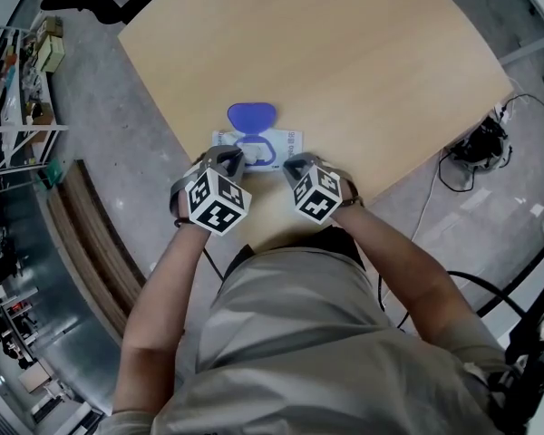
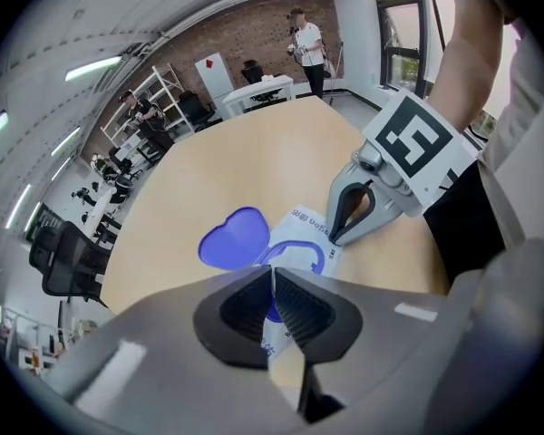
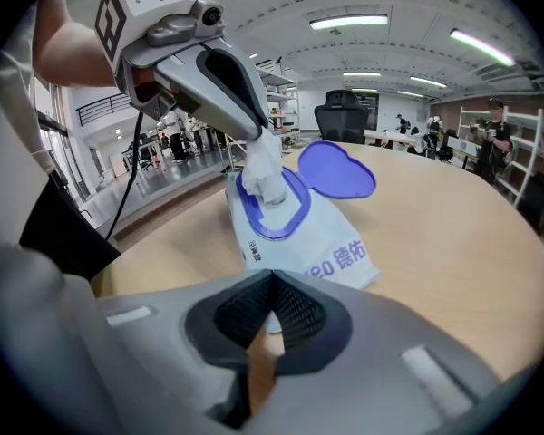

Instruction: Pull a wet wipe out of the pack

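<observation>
Grey concrete floor point(image 1: 100, 89) surrounds a light wooden table point(image 1: 363, 62) in my head view. The wet wipe pack point(image 1: 286, 140) lies flat near the table's near edge, with its blue lid point(image 1: 252, 115) flipped open away from me. I see the left gripper point(image 1: 231, 159) over the pack's opening and the right gripper point(image 1: 295, 166) at the pack's right end, the two close together.

From the left gripper view, I read its jaws as all but closed, directly above the blue-rimmed opening. The right gripper's tips sit on a corner of the pack. A brick wall point(image 2: 245, 34) and shelves point(image 2: 154, 98) lie beyond the table.

From the right gripper view, its own jaws are pressed together at the pack's near end; I cannot tell whether they nip the edge. Ahead, the left gripper pinches a white wet wipe point(image 3: 265, 166) that stands up out of the opening, its lower part inside the pack.
</observation>
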A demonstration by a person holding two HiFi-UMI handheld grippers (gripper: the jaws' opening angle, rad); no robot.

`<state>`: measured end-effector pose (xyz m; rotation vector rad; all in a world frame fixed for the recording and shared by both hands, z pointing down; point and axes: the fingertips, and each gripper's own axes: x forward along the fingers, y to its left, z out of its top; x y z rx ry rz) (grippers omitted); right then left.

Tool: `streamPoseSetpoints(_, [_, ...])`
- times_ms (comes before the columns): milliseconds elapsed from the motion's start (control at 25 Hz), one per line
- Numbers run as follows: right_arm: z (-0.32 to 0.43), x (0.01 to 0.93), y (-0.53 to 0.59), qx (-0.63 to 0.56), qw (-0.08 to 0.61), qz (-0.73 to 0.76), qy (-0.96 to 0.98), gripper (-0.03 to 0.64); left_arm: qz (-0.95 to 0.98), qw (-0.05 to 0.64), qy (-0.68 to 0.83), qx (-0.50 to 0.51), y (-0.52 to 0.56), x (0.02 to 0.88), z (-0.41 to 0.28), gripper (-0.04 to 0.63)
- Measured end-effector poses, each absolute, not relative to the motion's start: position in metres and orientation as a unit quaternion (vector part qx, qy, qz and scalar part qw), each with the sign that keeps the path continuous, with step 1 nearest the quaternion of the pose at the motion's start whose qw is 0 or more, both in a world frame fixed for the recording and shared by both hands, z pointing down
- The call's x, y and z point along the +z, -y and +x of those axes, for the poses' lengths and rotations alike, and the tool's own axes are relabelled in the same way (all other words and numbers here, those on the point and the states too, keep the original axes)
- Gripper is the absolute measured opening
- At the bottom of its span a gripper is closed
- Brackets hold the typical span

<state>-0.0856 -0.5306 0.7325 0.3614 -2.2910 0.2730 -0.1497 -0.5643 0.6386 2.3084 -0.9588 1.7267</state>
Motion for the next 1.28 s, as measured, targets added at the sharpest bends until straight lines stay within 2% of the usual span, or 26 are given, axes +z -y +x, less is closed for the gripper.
streamPoseSetpoints(280, [-0.092, 0.730, 0.524, 0.100, 0.403, 0.147, 0.898, 0.003, 0.769, 0.059, 0.336, 0.541, 0.554, 0.620, -0.161, 0.015])
streamPoseSetpoints(840, [-0.094, 0.733, 0.525, 0.097, 0.418, 0.161, 0.889, 0.003, 0.787, 0.134, 0.378, 0.469, 0.536, 0.612, -0.179, 0.023])
streamPoseSetpoints(1280, [-0.105, 0.733, 0.519, 0.091, 0.432, 0.173, 0.881, 0.003, 0.780, 0.096, 0.392, 0.478, 0.523, 0.599, -0.220, 0.011])
